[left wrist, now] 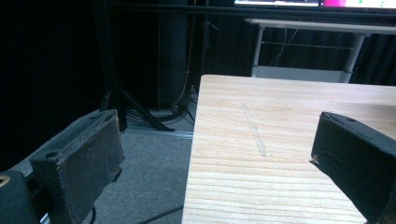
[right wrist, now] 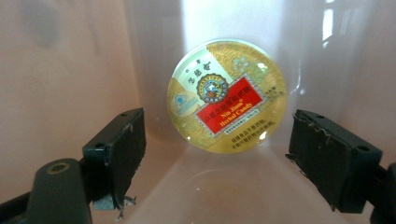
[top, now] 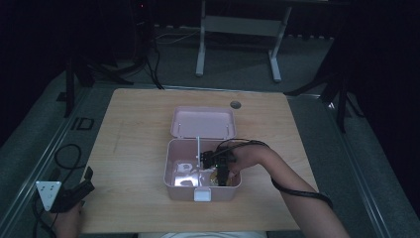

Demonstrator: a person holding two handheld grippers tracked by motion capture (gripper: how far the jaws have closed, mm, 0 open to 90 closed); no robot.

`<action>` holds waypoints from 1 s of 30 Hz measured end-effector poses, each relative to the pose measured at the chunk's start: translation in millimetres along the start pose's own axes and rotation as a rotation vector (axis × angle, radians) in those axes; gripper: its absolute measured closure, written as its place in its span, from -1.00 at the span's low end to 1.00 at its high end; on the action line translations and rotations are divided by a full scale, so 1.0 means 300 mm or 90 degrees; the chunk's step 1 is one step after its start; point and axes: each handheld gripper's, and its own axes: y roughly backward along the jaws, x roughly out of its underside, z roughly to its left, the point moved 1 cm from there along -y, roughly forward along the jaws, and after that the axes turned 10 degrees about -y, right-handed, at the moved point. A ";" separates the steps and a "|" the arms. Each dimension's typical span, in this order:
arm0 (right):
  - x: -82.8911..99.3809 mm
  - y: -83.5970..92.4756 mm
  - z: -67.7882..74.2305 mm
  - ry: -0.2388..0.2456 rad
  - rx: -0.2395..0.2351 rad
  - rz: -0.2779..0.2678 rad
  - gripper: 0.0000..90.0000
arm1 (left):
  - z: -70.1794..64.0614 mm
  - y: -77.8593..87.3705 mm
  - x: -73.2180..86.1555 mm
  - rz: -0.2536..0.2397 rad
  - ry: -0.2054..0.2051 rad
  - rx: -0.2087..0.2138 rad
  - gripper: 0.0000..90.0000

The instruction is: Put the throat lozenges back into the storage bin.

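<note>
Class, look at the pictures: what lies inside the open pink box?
A round gold candy tin lies in the pink box, between the right gripper's open jaws. The hand covers part of the inside.

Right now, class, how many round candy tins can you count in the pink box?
1. The round candy tin lies in the pink box, ahead of the open right gripper. More may be hidden under the hand.

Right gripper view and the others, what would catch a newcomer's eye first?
The round gold tin with a red label, leaning on the wall inside the pink box, between the open jaws of the right gripper. Next, the box itself mid-table, its lid flipped open behind it. The left gripper sits idle at the table's near left corner, jaws apart.
</note>
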 end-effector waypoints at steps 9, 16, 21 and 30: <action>0.032 0.127 -0.004 -0.008 0.009 -0.046 -0.73 | 0.000 0.000 0.000 0.001 0.000 0.000 -0.95; 0.078 0.219 -0.003 -0.010 0.020 -0.077 -0.72 | 0.000 0.001 0.000 0.001 -0.001 -0.001 -0.95; 0.147 0.291 -0.013 -0.028 0.034 -0.118 -0.72 | 0.001 0.002 0.000 0.000 0.002 -0.002 -0.95; 0.257 0.319 -0.046 -0.067 0.037 -0.143 -0.71 | 0.000 0.001 0.000 0.002 -0.002 -0.002 -0.95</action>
